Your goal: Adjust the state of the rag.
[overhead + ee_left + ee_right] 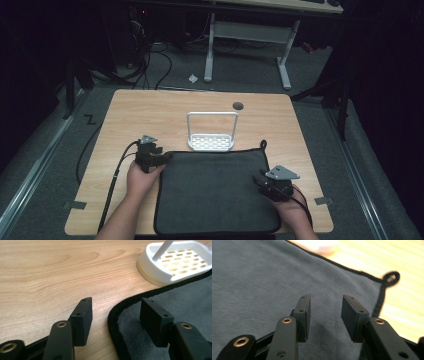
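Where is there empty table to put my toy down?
The table is bare along its far edge behind the white rack, and down its left side beside the grey mat. It is crowded in front, where the mat, the left gripper and right gripper sit.

No readable text, label, brand, number or sign on any surface in view.

A white perforated plastic tray with a tall wire handle (211,142) stands on the light wooden table (150,107). Beyond the tray, a small dark round grommet (238,105) sits in the tabletop; farther beyond, a white-legged desk (285,60) stands on the floor.
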Tool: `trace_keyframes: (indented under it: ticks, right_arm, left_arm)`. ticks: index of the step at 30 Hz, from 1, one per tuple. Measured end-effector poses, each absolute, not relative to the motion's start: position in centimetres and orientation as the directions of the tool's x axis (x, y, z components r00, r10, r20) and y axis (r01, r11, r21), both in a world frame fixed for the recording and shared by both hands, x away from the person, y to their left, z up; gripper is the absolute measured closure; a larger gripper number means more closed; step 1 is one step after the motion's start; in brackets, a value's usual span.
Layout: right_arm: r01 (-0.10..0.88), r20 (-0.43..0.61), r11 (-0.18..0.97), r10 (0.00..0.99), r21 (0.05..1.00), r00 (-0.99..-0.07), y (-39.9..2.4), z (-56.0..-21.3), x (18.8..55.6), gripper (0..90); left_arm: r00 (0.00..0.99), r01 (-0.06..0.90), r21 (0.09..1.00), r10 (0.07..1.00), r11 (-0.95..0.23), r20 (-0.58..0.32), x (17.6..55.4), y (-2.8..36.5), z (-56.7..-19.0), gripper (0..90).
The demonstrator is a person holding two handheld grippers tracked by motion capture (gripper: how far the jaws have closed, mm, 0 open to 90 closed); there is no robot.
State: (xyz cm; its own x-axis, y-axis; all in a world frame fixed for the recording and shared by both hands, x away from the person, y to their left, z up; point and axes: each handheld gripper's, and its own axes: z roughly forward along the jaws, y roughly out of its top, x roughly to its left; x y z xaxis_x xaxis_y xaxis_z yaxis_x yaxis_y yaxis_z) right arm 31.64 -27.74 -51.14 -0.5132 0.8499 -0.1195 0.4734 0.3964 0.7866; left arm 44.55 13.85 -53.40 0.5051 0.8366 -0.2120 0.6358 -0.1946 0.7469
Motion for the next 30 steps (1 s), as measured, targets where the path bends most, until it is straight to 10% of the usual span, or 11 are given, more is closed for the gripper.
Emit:
trace_keyframes:
  ticks: [6,12,30]
  right_arm:
    - [0.429,-0.113,0.404,0.82,0.808,-0.561,-25.9,-50.5,31.0,54.3]
    - [0.384,-0.147,0.475,0.758,0.791,-0.636,-22.6,-50.9,30.3,50.6]
    - [0.33,-0.132,0.582,0.611,0.743,-0.781,-12.4,-51.0,29.3,37.8]
  left_arm:
    - [0.554,0.548,0.765,0.832,-0.338,-0.03,43.1,12.3,-53.6,60.0]
    - [0.545,0.585,0.766,0.828,-0.266,-0.129,43.4,13.2,-53.7,79.7]
    - [0.532,0.633,0.751,0.809,-0.185,-0.249,44.0,14.2,-53.9,80.4]
